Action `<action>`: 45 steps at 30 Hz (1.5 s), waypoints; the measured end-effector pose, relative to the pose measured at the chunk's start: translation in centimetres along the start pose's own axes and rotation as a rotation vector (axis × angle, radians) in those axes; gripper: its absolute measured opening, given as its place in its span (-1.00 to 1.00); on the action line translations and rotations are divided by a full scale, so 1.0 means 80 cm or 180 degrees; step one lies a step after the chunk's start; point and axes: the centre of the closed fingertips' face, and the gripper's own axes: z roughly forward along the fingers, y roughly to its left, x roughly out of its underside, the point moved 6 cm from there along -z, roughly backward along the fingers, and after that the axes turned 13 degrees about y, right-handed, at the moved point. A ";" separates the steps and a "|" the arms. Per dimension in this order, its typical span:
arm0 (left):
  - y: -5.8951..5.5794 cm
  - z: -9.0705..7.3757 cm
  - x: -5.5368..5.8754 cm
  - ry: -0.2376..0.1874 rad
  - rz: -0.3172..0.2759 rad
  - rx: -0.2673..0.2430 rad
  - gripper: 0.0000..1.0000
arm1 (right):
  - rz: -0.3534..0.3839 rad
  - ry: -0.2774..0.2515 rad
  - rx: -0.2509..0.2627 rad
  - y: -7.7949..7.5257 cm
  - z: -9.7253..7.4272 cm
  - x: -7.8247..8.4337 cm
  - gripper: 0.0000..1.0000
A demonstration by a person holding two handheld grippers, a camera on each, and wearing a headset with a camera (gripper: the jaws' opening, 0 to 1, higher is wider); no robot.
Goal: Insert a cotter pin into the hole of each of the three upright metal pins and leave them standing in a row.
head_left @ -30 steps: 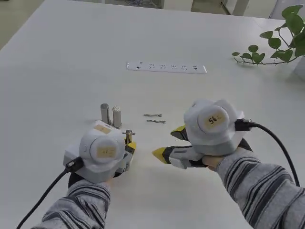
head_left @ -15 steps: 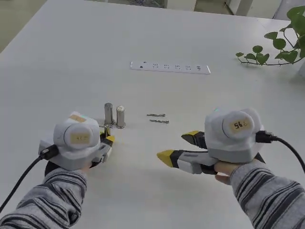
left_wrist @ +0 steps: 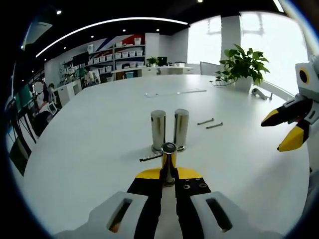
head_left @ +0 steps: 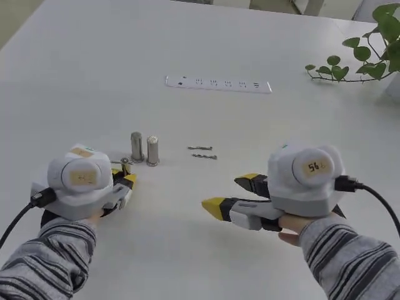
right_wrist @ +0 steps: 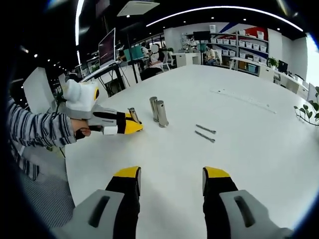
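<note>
Two bare metal pins (head_left: 137, 147) (head_left: 152, 150) stand upright side by side on the white table. Just in front and to their left my left gripper (head_left: 125, 178) is shut on a third metal pin (head_left: 125, 165), held upright, with a cotter pin (left_wrist: 149, 158) through its hole. In the left gripper view that held pin (left_wrist: 168, 162) rises between the yellow jaw tips, with the two bare pins (left_wrist: 158, 130) (left_wrist: 181, 128) behind it. Two loose cotter pins (head_left: 200, 148) (head_left: 205, 156) lie right of the standing pins. My right gripper (head_left: 228, 194) hovers open with nothing between its jaws, nearer me than the cotter pins (right_wrist: 205, 129).
A white power strip (head_left: 217, 85) lies farther back on the table (head_left: 281, 125). A leafy plant (head_left: 369, 50) trails at the back right corner. Cables run from both grippers toward me.
My left gripper has carried its pin leftward, from the right of the two standing pins to their front left. The right gripper has drawn off to the right, still open.
</note>
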 end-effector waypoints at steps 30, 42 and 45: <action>-0.004 -0.027 0.003 -0.0044 -0.0248 0.0142 -0.17 | -0.0063 -0.0071 -0.0018 0.003 0.001 -0.019 -0.09; -0.020 -0.089 0.006 -0.0281 -0.0049 0.0208 0.31 | -0.0311 -0.0282 -0.0152 0.009 0.024 -0.074 -0.18; -0.019 -0.096 0.006 -0.0329 -0.0138 0.0244 0.42 | -0.0344 -0.0326 -0.0205 0.012 0.032 -0.084 -0.20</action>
